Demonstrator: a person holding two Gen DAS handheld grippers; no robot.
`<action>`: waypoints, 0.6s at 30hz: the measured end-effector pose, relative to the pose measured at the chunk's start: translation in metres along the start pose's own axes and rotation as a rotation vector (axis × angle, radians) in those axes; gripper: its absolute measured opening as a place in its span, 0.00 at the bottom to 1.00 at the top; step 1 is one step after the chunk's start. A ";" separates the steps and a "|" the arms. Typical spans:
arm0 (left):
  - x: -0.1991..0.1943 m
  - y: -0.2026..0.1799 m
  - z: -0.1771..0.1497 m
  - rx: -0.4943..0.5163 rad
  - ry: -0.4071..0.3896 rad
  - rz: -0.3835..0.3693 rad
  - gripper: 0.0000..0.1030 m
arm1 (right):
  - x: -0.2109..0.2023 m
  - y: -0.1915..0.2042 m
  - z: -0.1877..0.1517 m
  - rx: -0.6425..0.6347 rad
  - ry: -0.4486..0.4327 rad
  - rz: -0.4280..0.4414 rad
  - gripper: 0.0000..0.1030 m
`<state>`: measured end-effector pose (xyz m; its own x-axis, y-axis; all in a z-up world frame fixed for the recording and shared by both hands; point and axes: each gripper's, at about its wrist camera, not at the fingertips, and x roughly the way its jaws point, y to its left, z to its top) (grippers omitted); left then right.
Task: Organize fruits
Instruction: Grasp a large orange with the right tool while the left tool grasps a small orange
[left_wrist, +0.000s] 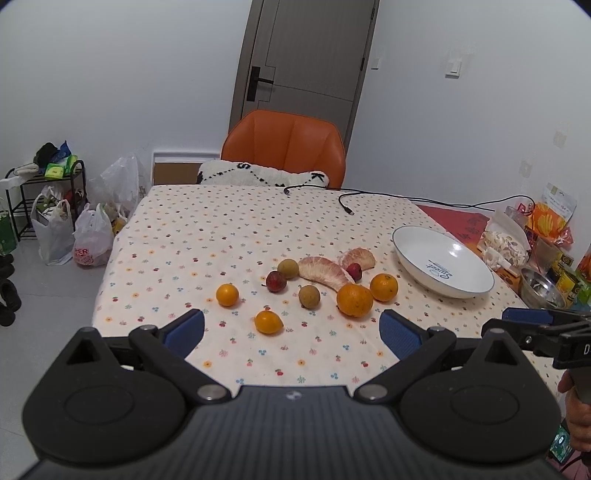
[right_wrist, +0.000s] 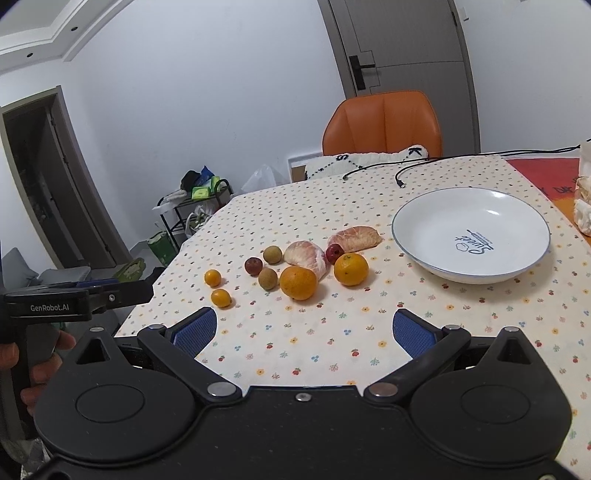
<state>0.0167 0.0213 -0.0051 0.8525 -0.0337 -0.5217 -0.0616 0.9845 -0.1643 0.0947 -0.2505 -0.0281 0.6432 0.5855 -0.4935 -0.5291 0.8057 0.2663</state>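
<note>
Opening step by the look of it: nothing lifted, every fruit on the dotted tablecloth (right_wrist: 295, 343), white plate (right_wrist: 406, 236) bare. Left to right in the right wrist view: left gripper (left_wrist: 291, 328) held off the table's left edge, seen side-on, a hand on its grip; its own camera shows the blue pads spread wide with nothing between them. Then the fruit cluster mid-table: two kumquats (right_wrist: 212, 277) outermost, apart from the rest; a dark red fruit (right_wrist: 253, 266) and two brownish round ones (right_wrist: 268, 278) close together; near orange (right_wrist: 298, 283) touching or almost touching a peeled pomelo segment (right_wrist: 306, 254); second orange (right_wrist: 351, 269) just beside a small red fruit (right_wrist: 334, 253) and another segment (right_wrist: 356, 236). Plate sits right of the cluster, well clear of it. Right gripper (right_wrist: 304, 330) low at the near edge, jaws wide apart, empty. Likely next: right side takes the second orange, nearest the plate; needs a straight descent so neighbours aren't nudged. Open cloth in front gives good approach room. Loose cable (right_wrist: 399, 177) lies at the far edge, out of the way
</note>
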 end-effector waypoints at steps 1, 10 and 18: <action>0.003 0.000 0.000 0.001 -0.001 0.000 0.98 | 0.002 -0.001 0.000 -0.002 0.000 0.000 1.00; 0.024 0.004 -0.002 0.001 0.015 -0.003 0.87 | 0.022 -0.005 0.003 -0.022 0.004 0.019 1.00; 0.045 0.010 -0.005 -0.019 0.047 -0.005 0.71 | 0.039 -0.014 0.005 0.001 0.015 0.042 0.88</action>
<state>0.0517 0.0285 -0.0345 0.8275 -0.0471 -0.5594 -0.0678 0.9808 -0.1828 0.1299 -0.2384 -0.0471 0.6115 0.6177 -0.4945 -0.5552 0.7802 0.2880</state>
